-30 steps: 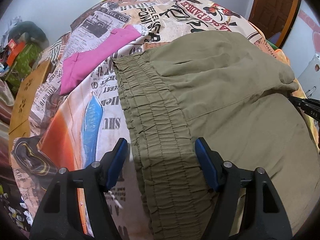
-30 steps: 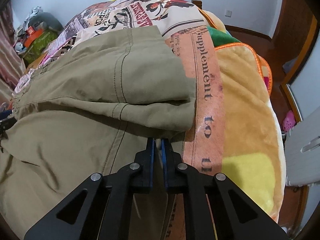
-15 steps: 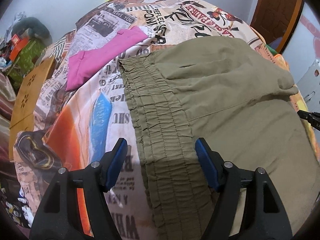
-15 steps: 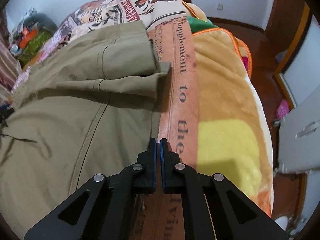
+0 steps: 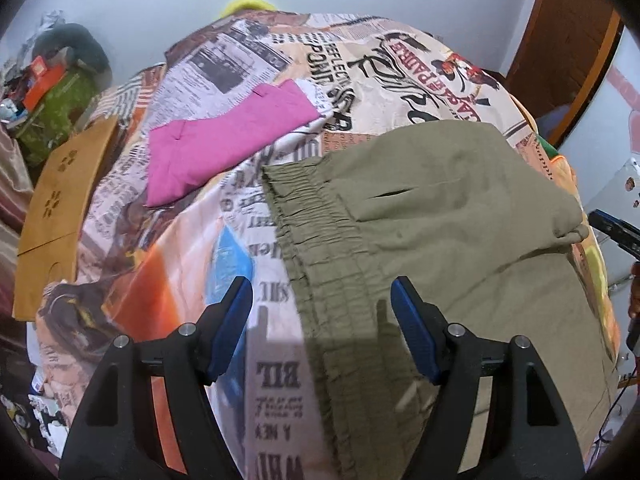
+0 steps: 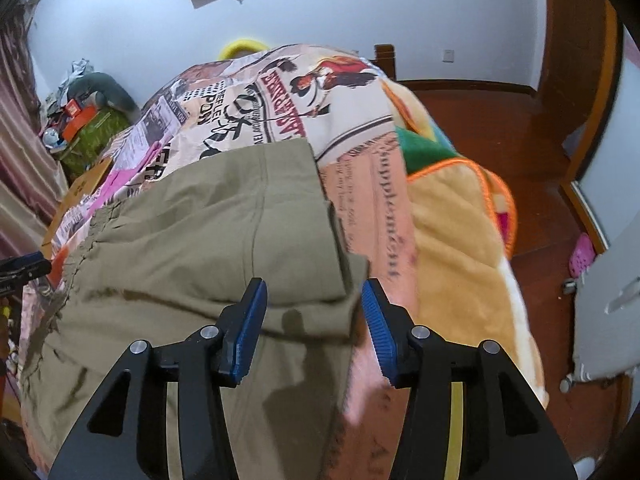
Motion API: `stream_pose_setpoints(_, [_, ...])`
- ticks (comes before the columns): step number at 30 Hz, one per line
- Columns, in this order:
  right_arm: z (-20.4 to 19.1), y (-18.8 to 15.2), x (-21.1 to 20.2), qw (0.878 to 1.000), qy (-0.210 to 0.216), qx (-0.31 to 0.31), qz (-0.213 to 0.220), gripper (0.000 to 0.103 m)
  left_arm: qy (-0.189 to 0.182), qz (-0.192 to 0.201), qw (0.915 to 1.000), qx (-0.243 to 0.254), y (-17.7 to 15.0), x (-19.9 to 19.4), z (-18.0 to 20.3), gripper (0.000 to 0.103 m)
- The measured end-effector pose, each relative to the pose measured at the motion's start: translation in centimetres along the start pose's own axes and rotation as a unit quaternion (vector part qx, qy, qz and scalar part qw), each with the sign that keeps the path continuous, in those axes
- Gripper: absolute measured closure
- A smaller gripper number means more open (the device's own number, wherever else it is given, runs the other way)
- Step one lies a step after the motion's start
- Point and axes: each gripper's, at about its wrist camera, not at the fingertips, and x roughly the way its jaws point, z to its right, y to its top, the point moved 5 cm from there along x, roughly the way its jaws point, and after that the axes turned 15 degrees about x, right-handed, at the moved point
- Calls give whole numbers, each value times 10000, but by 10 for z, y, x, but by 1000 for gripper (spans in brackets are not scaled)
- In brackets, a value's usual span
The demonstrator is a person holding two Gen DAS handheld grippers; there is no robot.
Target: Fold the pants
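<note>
Olive green pants point(image 5: 432, 216) lie folded on a bed with a newspaper-print cover point(image 5: 256, 64). The elastic waistband point(image 5: 320, 248) runs toward me in the left wrist view. My left gripper point(image 5: 322, 320) is open and empty, its blue pads on either side of the waistband, above it. In the right wrist view the pants point(image 6: 208, 240) show a folded-over edge. My right gripper point(image 6: 314, 324) is open and empty above that folded corner. The right gripper's tip also shows in the left wrist view point(image 5: 612, 228).
A folded pink garment point(image 5: 224, 136) lies on the bed beyond the waistband. A brown wooden board point(image 5: 60, 204) leans at the bed's left side. A yellow-orange fleece blanket point(image 6: 460, 248) covers the bed's right side. Wooden floor point(image 6: 500, 120) and a door lie to the right.
My right gripper has opened from shut and lifted back above the folded corner. My left gripper has drawn back along the waistband, staying open.
</note>
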Motion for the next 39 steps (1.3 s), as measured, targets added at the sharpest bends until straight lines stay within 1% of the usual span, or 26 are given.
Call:
stream_pose_setpoints(6, [5, -3, 31, 9988, 56, 102, -479, 57, -140, -296, 9993, 155, 5, 29, 7, 31])
stream_pose_setpoints(9, [8, -3, 33, 9987, 178, 118, -472, 57, -159, -376, 9990, 184, 3, 39, 7, 31])
stream_pose_setpoints(11, [8, -1, 33, 9985, 254, 177, -461, 64, -216, -400, 9989, 120, 1, 43, 5, 31])
stream_pose_setpoints(13, [9, 0, 32, 9989, 174, 112, -419, 86, -234, -402, 9989, 68, 0, 47, 4, 31])
stream_pose_setpoints(14, [10, 0, 31, 9991, 162, 76, -382, 90, -216, -399, 9990, 63, 0, 48, 5, 30])
stream_pose_setpoints(15, [10, 1, 29, 9992, 187, 70, -340, 94, -172, -401, 9990, 70, -1, 48, 5, 29])
stream_pose_setpoints(16, [10, 3, 29, 9993, 202, 56, -306, 95, -134, -398, 9991, 88, -1, 49, 5, 29])
stream_pose_setpoints(19, [3, 7, 22, 9997, 191, -92, -129, 98, 82, -336, 9991, 248, 0, 47, 8, 29])
stream_pose_setpoints(22, [-5, 13, 12, 9994, 103, -310, 126, 99, 394, -256, 9980, 430, 1, 42, 9, 30])
stream_pose_setpoints(24, [-9, 16, 11, 9989, 75, -441, 115, 99, 421, -176, 9983, 363, 1, 38, 5, 31])
stream_pose_setpoints(26, [-10, 16, 15, 9984, -48, -549, 101, 99, 333, -158, 9991, 216, 0, 36, -1, 32])
stream_pose_setpoints(27, [-9, 14, 20, 9983, -104, -566, 43, 99, 639, -220, 9976, 178, -2, 36, -8, 44])
stream_pose_setpoints(28, [-6, 13, 25, 9982, -208, -567, 9, 99, 1045, -331, 9938, 195, -5, 37, -17, 49])
stream_pose_setpoints(29, [-4, 11, 29, 9981, -256, -565, -40, 99, 1144, -395, 9925, 155, -8, 38, -23, 49])
stream_pose_setpoints(30, [2, 8, 37, 9983, -289, -483, -138, 99, 967, -491, 9941, -65, -14, 41, -34, 50])
stream_pose_setpoints(31, [5, 7, 40, 9988, -276, -362, -203, 99, 676, -567, 9957, -296, -20, 44, -43, 50])
stream_pose_setpoints(32, [7, 5, 42, 9989, -261, -293, -247, 99, 482, -582, 9961, -451, -24, 44, -49, 50])
stream_pose_setpoints(33, [7, 5, 41, 9989, -261, -285, -250, 99, 404, -536, 9960, -583, -27, 41, -56, 50])
stream_pose_setpoints(34, [6, 5, 40, 9989, -267, -290, -258, 99, 426, -465, 9960, -633, -29, 36, -60, 50])
stream_pose_setpoints(37, [4, 9, 34, 9990, -282, -226, -278, 96, 375, -259, 9969, -642, -29, 23, -62, 49])
stream_pose_setpoints(39, [3, 14, 27, 9991, -279, -105, -289, 96, 312, -125, 9978, -567, -24, 16, -58, 49])
